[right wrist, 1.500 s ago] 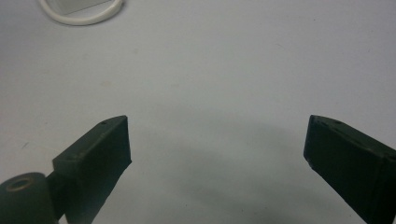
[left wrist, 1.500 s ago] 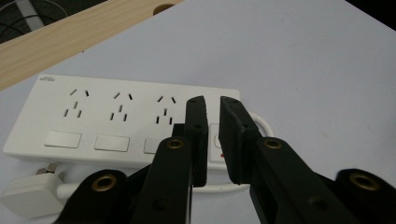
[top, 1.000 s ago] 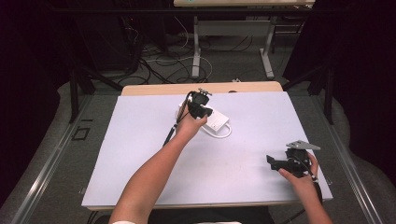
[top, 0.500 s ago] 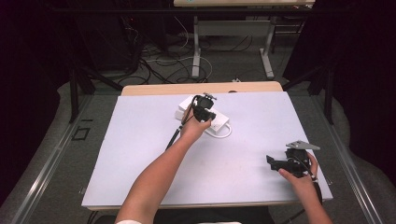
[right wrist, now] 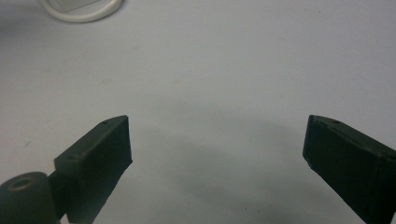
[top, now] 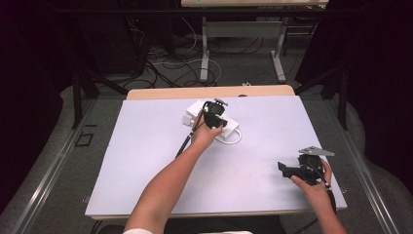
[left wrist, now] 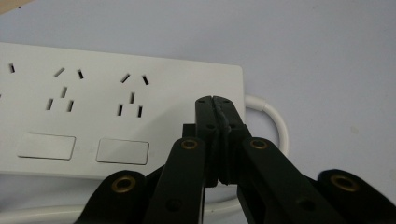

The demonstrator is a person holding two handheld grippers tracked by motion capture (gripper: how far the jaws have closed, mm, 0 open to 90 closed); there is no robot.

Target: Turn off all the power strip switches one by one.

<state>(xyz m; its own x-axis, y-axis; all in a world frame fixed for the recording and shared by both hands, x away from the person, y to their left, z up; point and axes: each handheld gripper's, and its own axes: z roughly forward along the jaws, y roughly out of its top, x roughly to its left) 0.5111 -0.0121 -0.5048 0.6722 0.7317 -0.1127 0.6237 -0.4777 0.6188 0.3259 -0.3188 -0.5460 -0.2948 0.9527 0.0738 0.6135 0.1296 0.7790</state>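
A white power strip (top: 194, 111) lies at the far middle of the table, with socket holes and flat rocker switches (left wrist: 122, 151) on its top. My left gripper (top: 216, 122) is held over its right end. In the left gripper view the two black jaws are pressed together, empty, with the left gripper (left wrist: 215, 101) tips just above the strip's (left wrist: 116, 107) end near the white cable loop (left wrist: 276, 122). My right gripper (top: 288, 169) rests near the front right of the table. In the right gripper view the right gripper (right wrist: 217, 135) stands wide open with bare table between its jaws.
The white tabletop (top: 146, 161) has a wooden strip (top: 209, 91) along its far edge. Part of the strip's cable loop (right wrist: 79, 14) shows at the top left of the right gripper view. Beyond the table are desk legs and floor cables (top: 195, 63).
My left gripper has come down and a little to the right, from the strip's far-left part onto its right end. The right gripper has stayed in place.
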